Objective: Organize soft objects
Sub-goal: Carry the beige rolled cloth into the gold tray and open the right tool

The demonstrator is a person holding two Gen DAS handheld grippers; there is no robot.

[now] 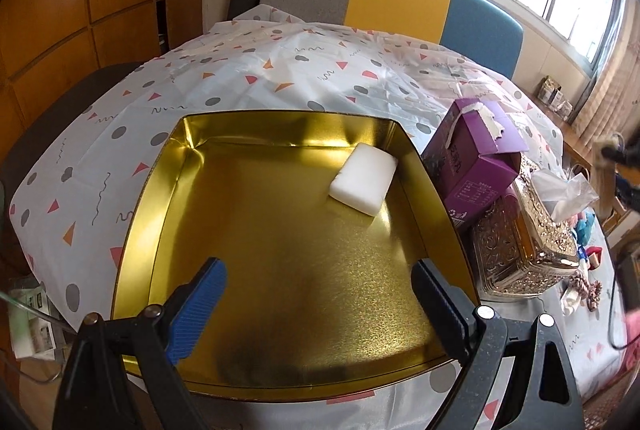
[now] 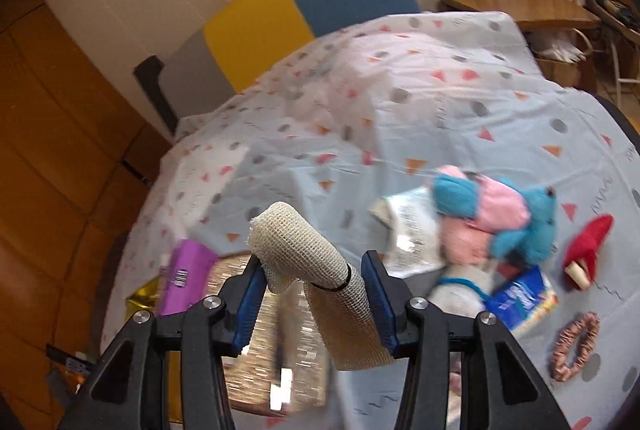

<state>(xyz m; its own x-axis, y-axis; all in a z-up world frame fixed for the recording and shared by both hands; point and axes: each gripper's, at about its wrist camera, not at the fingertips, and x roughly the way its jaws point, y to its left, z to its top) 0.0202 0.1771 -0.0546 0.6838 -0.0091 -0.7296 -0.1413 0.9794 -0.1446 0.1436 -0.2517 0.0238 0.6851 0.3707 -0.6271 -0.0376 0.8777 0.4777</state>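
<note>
Clamping mesh roll (image 2: 316,266), right hand-held gripper (image 2: 314,294); left hand-held gripper (image 1: 320,304) apart; labels unreadable

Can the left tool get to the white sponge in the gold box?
Probably yes. The left tool is open over the gold box, which has no lid, and nothing lies between it and the white sponge.

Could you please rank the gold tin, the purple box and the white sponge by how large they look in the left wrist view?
1. gold tin
2. purple box
3. white sponge
</note>
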